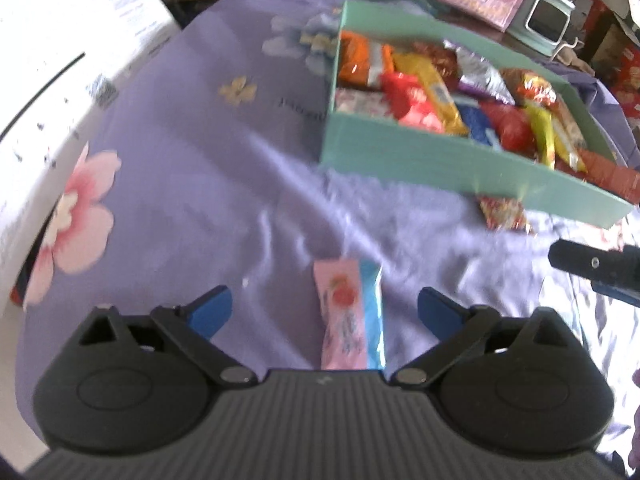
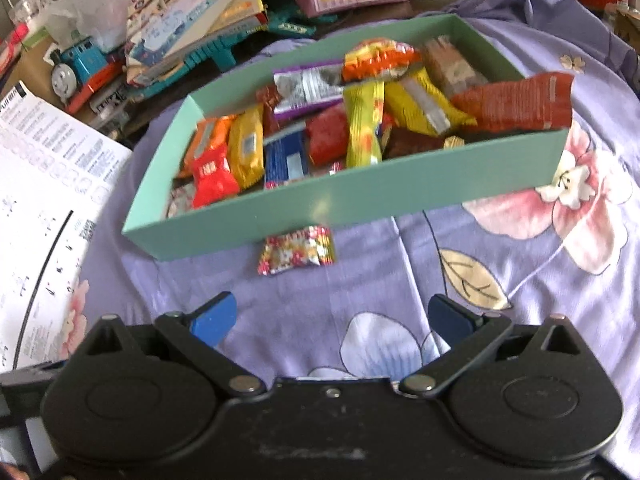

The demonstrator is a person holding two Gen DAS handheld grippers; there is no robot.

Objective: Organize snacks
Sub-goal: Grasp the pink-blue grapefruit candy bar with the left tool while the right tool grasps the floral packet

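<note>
Floral purple cloth (image 2: 304,312) amid cluttered toys (image 2: 76,68).

Each gripper, left (image 1: 325,312) and right (image 2: 333,318), had a black ribbed body, two round black housings with oval insets, angled black arms on silver pivot screws, and blue finger pads (image 1: 212,312). The right body looked scuffed.
</note>
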